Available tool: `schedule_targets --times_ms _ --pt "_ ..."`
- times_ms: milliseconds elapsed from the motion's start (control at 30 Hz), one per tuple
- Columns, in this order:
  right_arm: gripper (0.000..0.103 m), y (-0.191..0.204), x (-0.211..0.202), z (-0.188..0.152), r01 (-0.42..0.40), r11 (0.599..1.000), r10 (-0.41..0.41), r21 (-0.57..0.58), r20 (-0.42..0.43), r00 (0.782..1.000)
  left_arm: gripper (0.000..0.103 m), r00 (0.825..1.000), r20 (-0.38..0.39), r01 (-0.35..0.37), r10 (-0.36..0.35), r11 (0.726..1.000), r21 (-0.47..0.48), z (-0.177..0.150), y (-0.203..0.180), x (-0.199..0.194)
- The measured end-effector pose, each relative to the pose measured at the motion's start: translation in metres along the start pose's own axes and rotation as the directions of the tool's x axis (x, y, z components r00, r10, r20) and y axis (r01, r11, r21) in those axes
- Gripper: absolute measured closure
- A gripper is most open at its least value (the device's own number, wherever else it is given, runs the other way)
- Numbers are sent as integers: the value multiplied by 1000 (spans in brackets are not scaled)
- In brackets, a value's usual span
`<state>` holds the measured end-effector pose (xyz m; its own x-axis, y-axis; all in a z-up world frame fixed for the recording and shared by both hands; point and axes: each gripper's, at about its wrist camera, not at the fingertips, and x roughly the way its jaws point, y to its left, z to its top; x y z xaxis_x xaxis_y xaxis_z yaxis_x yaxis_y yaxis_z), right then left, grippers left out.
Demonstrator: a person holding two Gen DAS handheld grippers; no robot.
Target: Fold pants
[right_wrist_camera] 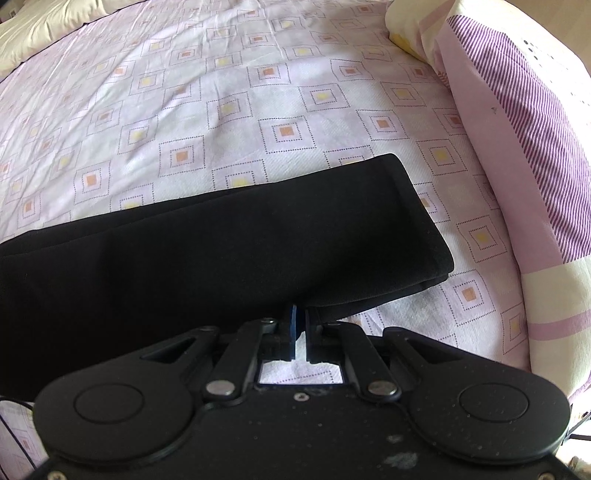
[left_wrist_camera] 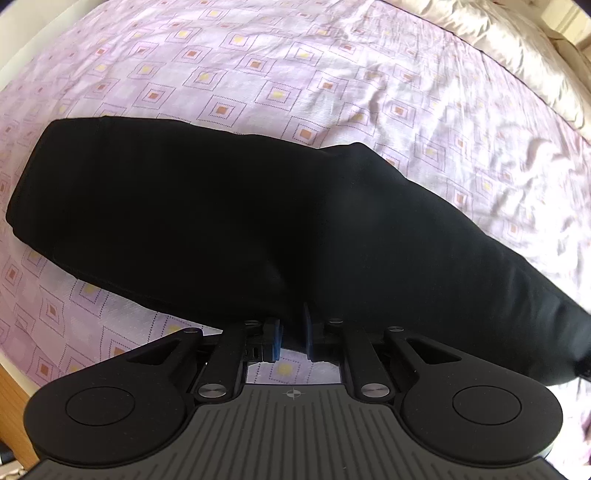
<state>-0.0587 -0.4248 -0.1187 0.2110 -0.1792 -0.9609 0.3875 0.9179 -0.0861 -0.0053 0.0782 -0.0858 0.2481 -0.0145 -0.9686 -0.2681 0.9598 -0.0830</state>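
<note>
Black pants [left_wrist_camera: 229, 214] lie folded lengthwise across a pink patterned bed sheet [left_wrist_camera: 258, 74]. In the left wrist view their wide end is at the left and the cloth runs off to the right. My left gripper [left_wrist_camera: 291, 328] is shut on their near edge, with dark cloth pinched between the blue pads [left_wrist_camera: 276, 341]. In the right wrist view the stacked leg hems [right_wrist_camera: 413, 214] end at the right. My right gripper [right_wrist_camera: 300, 319] is shut on the near edge of the pants [right_wrist_camera: 184, 266] close to those hems.
A striped pink and cream pillow [right_wrist_camera: 517, 140] lies right of the hems. A cream quilt [left_wrist_camera: 498, 51] is bunched along the far side of the bed, also seen in the right wrist view [right_wrist_camera: 40, 29]. A wooden edge [left_wrist_camera: 13, 406] shows at the lower left.
</note>
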Motion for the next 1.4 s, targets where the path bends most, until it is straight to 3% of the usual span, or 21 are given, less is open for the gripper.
schedule_targets --times_ms 100,167,233,300,400,667,933,1100,1233,1400 --pt "98 -2 0 1 -13 1000 13 0 -4 1000 90 999 0 36 -36 999 -31 2 2 0" --pt "98 -4 0 1 -21 1000 21 3 -5 1000 81 994 -2 105 -105 993 -48 0 6 0" --pt "98 -7 1 2 -30 1000 30 -1 -4 1000 43 990 -13 137 -138 990 -29 -4 5 0" --pt "98 -8 1 3 -35 999 35 -10 -1 999 33 996 3 89 -89 995 35 -9 -2 -5" --pt "98 -10 0 3 -43 999 43 -17 3 999 33 999 40 24 -28 994 107 -15 -11 -13" --pt "92 -19 -14 2 -68 998 68 -3 29 997 33 996 89 3 -9 997 75 -14 1 -42" --pt "83 -15 -54 -2 -85 995 78 56 116 990 33 997 74 15 -22 995 94 19 22 -43" --pt "82 27 -85 -8 -136 989 127 56 150 981 33 999 38 23 -29 988 153 35 32 -26" --pt "80 88 -105 -17 -190 982 186 7 164 969 33 999 3 42 -43 984 173 39 49 -13" --pt "78 171 -118 -30 -266 963 270 -49 123 955 33 998 -60 45 -33 975 218 40 74 10"
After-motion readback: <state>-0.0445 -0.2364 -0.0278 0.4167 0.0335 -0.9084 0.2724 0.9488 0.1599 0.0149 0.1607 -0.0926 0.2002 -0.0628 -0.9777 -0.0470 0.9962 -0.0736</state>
